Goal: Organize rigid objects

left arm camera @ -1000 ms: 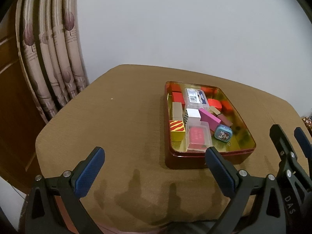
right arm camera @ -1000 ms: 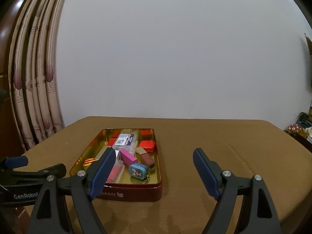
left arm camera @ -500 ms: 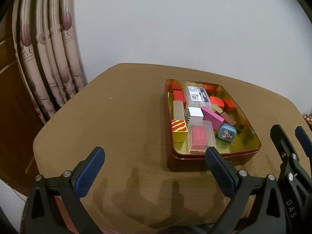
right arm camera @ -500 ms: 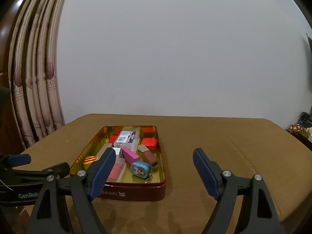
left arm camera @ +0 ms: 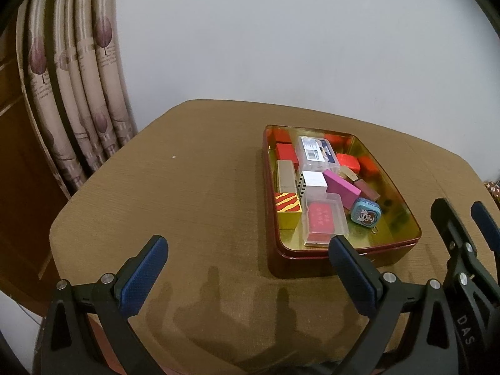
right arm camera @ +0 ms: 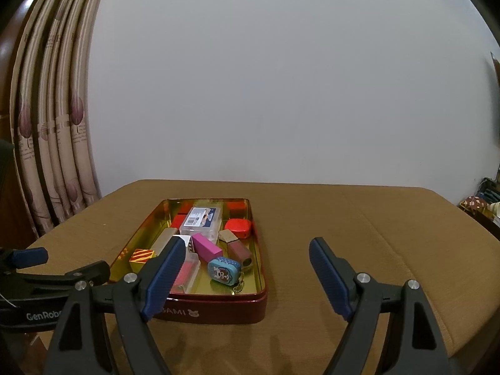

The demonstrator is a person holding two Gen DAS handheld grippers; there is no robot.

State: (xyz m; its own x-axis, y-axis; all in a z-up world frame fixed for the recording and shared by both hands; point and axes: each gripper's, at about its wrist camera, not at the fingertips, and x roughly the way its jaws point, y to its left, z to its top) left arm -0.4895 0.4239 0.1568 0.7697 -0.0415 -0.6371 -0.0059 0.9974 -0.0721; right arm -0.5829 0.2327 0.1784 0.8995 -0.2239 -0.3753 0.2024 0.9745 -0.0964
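Closer now, the tin [right arm camera: 215, 307] fills the lower centre of my right view, blocks jumbled inside it on the brown table [right arm camera: 343, 218]. Both tongs, left [left arm camera: 247, 276] and right [right arm camera: 245, 276], hang wide and empty, ready to pick.

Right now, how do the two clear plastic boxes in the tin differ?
The far clear box carries a white and blue printed label; the near clear box shows red contents. The far one lies toward the tin's back, the near one by its front wall. Both are transparent, closed and rectangular.
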